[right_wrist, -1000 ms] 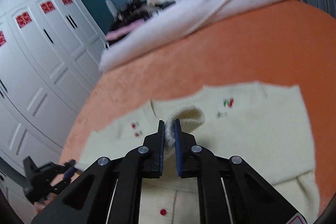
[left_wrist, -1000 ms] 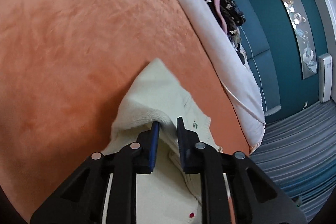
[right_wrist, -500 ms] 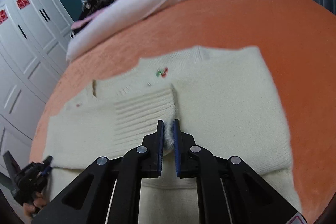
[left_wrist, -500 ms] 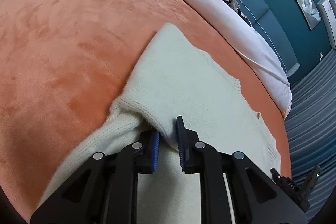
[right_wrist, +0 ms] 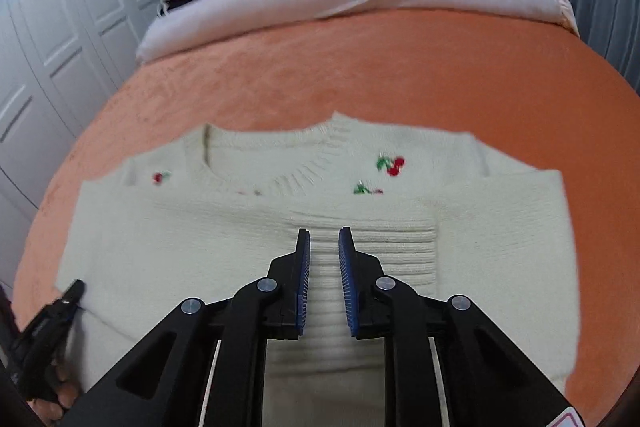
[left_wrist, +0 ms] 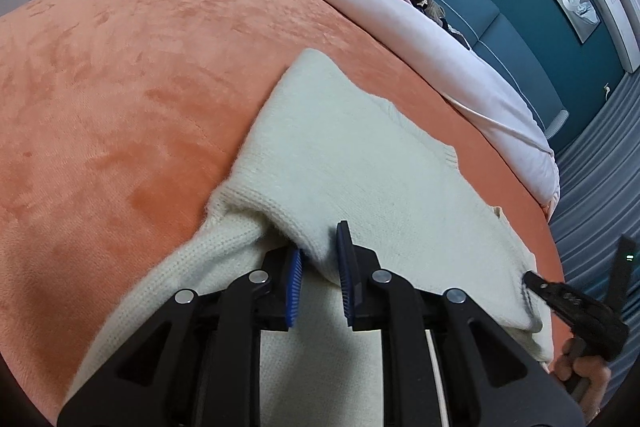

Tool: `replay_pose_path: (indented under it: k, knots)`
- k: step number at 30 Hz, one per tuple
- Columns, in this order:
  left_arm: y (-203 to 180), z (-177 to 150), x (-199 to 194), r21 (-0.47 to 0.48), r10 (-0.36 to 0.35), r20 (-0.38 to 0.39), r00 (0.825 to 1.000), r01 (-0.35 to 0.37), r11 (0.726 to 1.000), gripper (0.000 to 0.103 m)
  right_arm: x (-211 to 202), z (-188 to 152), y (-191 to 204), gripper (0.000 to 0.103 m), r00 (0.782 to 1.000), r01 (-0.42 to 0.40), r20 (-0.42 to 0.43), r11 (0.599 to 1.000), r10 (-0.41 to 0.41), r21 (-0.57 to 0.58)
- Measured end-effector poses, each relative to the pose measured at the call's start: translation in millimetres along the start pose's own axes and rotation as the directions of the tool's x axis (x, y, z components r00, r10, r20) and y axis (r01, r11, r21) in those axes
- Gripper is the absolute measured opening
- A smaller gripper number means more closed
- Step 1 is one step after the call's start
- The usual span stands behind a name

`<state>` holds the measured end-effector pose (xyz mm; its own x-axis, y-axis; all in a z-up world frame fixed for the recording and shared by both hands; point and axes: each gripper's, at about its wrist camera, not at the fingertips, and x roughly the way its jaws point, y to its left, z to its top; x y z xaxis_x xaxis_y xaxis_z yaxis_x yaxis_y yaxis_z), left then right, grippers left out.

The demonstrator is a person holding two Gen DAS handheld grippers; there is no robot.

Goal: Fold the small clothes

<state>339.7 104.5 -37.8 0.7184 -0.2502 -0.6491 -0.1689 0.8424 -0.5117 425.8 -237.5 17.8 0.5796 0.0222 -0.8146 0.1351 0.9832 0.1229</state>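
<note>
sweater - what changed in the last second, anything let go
Nothing let go. The right gripper carried the ribbed cuff down onto the cream sweater, laying the sleeve across the front. The left gripper lowered its fold, still clamped. The orange blanket stayed put.

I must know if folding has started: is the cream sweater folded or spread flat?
Partly folded. The cream sweater has a ribbed cuff lying across its chest, below the cherries.

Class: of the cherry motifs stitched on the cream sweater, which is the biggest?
The cherry pair on the sweater, upper right in the picture; the others look smaller and fainter.
</note>
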Motion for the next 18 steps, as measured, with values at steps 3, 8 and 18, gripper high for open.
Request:
replay_pose_path:
  k: [3,8,18]
  knots:
    - [-2,-1,1,0.015,0.009,0.003,1.000,-0.009,1.000,0.017,18,0,-18,0.005,0.999,-0.048,-0.001,0.996,0.048,0.069]
    - [2,1,-1,-0.012,-0.024,-0.003,1.000,0.024,1.000,0.018,-52,-16,-34,0.016,0.992,-0.112,0.069,0.983,0.103,0.144]
    - [44,-38,-142,0.070,0.080,-0.065,0.995,-0.076,0.995,0.089,-197,-213,-136,0.068,0.997,0.057,-0.063,0.986,-0.047,0.159]
